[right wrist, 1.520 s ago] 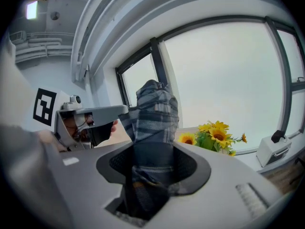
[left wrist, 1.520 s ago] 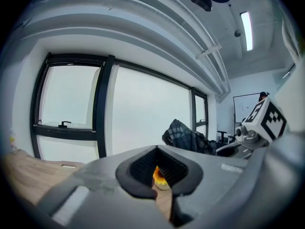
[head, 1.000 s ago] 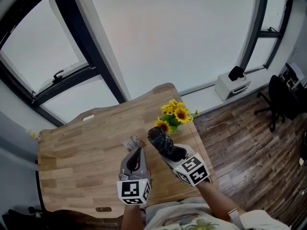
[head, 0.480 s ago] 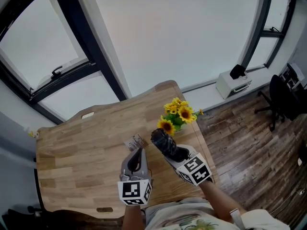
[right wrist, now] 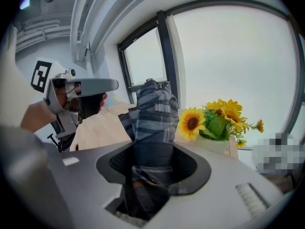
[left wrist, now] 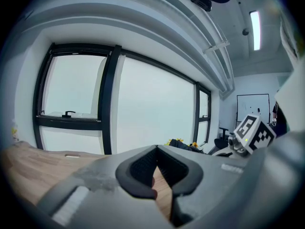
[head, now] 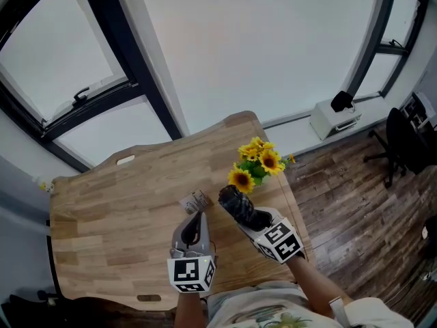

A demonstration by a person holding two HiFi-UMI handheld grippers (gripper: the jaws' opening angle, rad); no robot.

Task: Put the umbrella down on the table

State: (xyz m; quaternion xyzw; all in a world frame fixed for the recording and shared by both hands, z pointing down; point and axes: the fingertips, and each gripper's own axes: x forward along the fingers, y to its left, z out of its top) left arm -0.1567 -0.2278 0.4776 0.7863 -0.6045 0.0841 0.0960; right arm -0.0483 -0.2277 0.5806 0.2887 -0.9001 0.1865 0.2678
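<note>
Over on the left the wooden table (head: 102, 210) has plenty of open wood, which I'd guess is where the umbrella is meant to go. The left gripper (head: 196, 219) hangs above the near edge with its jaws brought together, tips meeting and nothing in them. It looks like a spare hand standing by. Just to its right, the right gripper (head: 254, 219) is clamped on the folded umbrella (head: 231, 198), its jaws partway apart around the thick bundle. It holds one end, so the other juts toward the sunflowers (head: 256, 166). The umbrella is in the air over the table's near right part, not yet laid down. From overhead it is only a dark lump. The right gripper view shows plaid cloth seated between the pads and tilted upward, with the flowers just beyond. Only the left gripper view shows the sliver of wood framed by that gripper's closed pads
</note>
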